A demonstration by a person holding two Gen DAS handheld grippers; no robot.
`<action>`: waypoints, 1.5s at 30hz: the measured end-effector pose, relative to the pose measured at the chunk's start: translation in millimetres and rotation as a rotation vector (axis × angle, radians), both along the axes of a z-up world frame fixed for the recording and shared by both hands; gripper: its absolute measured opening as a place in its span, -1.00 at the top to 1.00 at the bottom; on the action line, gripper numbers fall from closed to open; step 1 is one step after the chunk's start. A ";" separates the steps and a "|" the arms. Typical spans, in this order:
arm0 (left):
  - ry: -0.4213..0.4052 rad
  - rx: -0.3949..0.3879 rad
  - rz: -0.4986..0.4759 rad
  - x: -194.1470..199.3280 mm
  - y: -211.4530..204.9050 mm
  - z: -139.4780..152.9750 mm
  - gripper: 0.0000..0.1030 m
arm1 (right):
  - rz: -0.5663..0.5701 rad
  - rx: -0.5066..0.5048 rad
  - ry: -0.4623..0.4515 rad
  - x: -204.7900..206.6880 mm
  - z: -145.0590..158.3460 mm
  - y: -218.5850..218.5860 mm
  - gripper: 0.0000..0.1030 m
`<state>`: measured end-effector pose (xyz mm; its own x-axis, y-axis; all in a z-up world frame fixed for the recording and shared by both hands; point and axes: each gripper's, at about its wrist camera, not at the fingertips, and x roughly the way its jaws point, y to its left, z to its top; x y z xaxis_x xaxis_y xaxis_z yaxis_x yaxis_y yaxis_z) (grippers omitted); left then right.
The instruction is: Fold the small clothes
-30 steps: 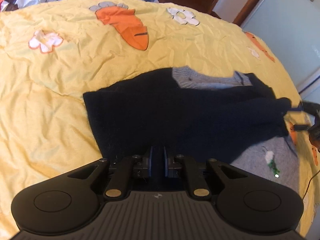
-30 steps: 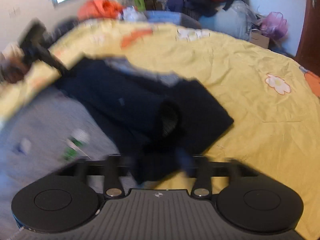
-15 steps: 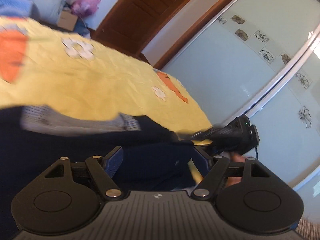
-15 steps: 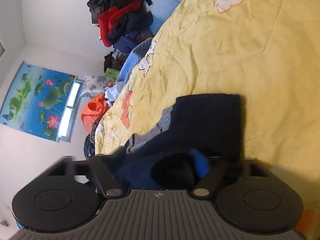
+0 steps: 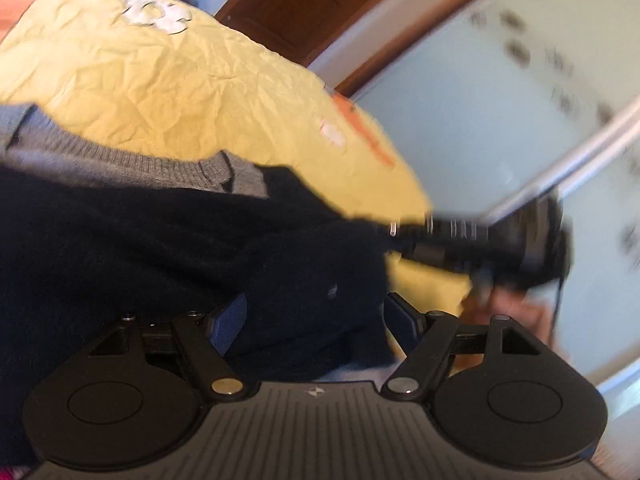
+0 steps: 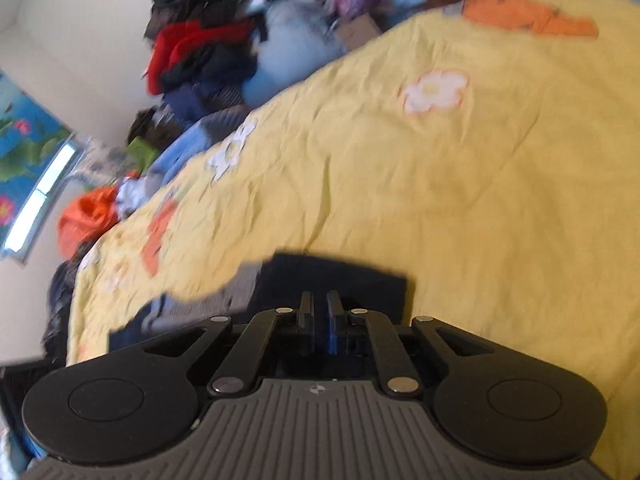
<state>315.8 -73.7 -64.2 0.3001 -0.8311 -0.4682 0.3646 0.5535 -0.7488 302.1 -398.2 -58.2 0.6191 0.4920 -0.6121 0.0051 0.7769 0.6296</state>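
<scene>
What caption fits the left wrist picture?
Open left gripper around a navy sweater on a yellow bedspread.

The place was a home bedroom. A wide bed under a crumpled yellow quilt with orange carrots and white flowers (image 6: pixel 460 184) filled it. Beyond the quilt's far edge a heap of red and dark clothes (image 6: pixel 200 48) sat against the white wall, and beside the quilt stood a brown wooden door (image 5: pixel 312 4).

Bright daylight, heavy motion blur, fisheye-warped edges.
</scene>
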 end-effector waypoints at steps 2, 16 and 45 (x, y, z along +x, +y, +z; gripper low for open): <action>0.003 -0.125 0.015 -1.7 15.9 6.6 -0.48 | 0.013 0.044 -0.034 -16.9 10.9 0.2 0.69; -0.024 0.120 0.033 -6.9 29.1 3.7 -0.67 | 0.190 -0.177 -0.029 -51.6 -0.5 30.9 0.86; -0.110 0.315 0.154 -23.1 75.7 14.1 -0.67 | 0.105 -0.122 -0.051 -36.9 16.6 107.0 0.91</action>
<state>292.7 2.0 -50.1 0.4736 -0.5919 -0.6521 0.3276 0.8057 -0.4934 265.2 -291.2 -41.6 0.6003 0.4795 -0.6401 -0.1097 0.8421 0.5280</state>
